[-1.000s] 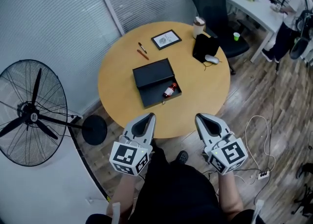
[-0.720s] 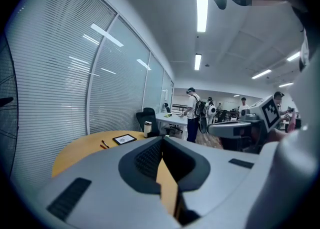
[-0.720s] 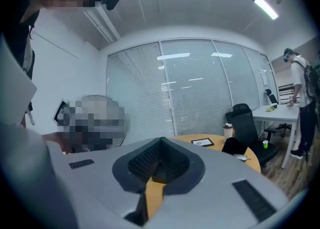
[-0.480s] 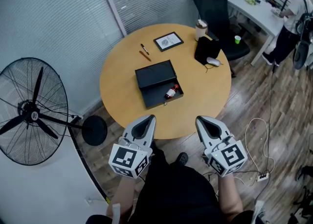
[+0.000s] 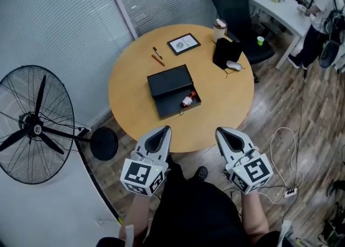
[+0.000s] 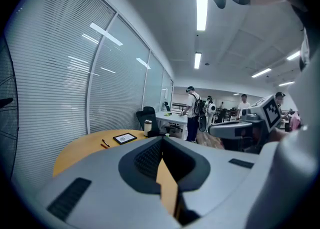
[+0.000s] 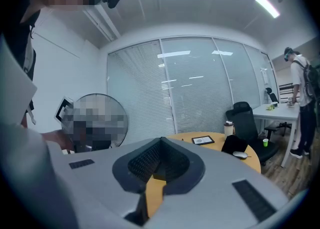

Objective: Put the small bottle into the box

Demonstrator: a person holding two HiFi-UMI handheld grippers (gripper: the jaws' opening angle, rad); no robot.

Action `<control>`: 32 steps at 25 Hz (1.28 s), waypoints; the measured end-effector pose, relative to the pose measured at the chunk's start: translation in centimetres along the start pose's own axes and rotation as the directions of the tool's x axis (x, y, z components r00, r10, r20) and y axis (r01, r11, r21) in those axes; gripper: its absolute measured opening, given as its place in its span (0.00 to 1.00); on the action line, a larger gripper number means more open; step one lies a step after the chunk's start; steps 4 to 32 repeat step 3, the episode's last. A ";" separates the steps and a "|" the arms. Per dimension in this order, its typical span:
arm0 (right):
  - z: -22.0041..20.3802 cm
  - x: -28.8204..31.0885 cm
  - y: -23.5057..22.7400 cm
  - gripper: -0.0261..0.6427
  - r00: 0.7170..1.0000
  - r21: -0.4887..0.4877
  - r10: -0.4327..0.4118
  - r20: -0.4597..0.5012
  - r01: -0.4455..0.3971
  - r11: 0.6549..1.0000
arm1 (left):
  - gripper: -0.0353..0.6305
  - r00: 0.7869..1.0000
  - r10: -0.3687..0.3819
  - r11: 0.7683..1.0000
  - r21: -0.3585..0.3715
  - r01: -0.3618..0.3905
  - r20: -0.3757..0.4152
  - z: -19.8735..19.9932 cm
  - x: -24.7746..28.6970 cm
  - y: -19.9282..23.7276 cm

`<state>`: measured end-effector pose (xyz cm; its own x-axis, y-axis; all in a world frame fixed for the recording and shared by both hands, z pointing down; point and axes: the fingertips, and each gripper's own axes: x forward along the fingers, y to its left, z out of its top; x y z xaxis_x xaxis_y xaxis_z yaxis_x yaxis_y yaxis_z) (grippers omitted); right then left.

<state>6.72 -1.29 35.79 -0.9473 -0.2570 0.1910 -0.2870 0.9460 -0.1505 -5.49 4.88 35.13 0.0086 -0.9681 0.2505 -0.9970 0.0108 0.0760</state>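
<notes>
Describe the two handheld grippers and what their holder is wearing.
The left gripper and right gripper look alike. Each has a pale grey shell tapering to a tip and a dark teardrop recess lined with ribbed black pads. Each also carries a white cube with black square markers at the rear. The person wears a black garment.

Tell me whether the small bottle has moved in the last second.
No. The small bottle lies in the same right-hand corner of the black box.
</notes>
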 end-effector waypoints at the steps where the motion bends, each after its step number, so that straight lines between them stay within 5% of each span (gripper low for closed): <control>1: 0.0 0.0 0.0 0.05 1.000 -0.001 0.000 0.000 0.000 1.000 | 0.05 1.000 0.000 1.000 0.000 0.000 0.001 0.0 0.0 0.0; 32: -0.1 0.0 0.0 0.05 1.000 -0.004 0.001 0.000 -0.001 1.000 | 0.05 1.000 0.001 1.000 0.002 -0.001 0.002 0.0 0.0 -0.1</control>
